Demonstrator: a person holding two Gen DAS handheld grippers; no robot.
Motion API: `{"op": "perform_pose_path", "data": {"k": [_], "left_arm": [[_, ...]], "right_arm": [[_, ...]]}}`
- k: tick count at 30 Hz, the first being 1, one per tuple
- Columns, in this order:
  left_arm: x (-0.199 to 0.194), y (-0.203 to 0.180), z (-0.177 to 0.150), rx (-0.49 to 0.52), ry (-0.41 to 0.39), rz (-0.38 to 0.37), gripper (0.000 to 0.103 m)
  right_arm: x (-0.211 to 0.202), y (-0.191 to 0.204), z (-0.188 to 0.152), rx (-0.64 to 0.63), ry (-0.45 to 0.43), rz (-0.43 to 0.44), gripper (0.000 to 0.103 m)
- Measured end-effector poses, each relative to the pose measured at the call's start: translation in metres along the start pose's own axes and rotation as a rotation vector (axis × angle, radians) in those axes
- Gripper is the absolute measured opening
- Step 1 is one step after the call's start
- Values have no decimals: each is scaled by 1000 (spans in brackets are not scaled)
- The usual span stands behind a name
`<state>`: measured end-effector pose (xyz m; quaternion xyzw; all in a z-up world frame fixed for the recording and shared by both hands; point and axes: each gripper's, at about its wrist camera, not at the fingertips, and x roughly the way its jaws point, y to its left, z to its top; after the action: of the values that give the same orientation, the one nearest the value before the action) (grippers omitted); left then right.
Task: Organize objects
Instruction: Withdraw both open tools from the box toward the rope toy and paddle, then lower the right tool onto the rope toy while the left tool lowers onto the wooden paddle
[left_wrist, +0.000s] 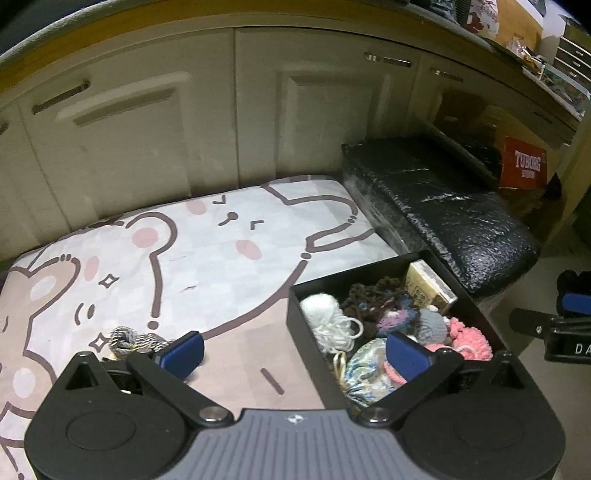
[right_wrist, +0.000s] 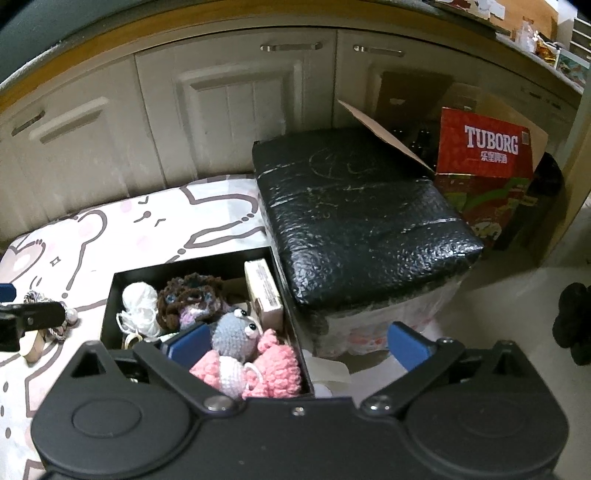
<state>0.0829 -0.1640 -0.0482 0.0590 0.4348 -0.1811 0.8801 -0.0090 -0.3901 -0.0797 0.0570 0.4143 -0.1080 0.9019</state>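
Beside cushion (left_wrist: 221, 258), black box (left_wrist: 299, 317) lies between left fingers (left_wrist: 184, 352).

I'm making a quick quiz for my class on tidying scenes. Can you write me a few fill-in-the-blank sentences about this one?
1. The crocheted toys and white yarn lie inside a ____ box.
2. The red carton reads ____.
3. The twisted rope piece lies ____ the box, on the cartoon-print cloth.
4. Both the left tool and the right tool have jaws that stand ____.

Missing words: black; TUBORG; outside; open
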Motion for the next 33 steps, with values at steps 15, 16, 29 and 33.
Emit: {"op": "perform_pose_path", "data": {"k": [15, 16, 29, 33], "left_arm": [[-18, 61, -8, -86, -11, 93, 103], [-19, 65, -9, -89, -9, 99, 103], [-38, 124, -21, -159, -16, 178, 103], [-43, 142, -25, -183, -16, 205, 103]], "right_arm": [[2, 51, 10, -39, -23, 68, 103], [2, 55, 11, -42, -24, 74, 103], [8, 127, 18, -131, -25, 162, 103], [8, 145, 19, -145, -26, 188, 103]]}}
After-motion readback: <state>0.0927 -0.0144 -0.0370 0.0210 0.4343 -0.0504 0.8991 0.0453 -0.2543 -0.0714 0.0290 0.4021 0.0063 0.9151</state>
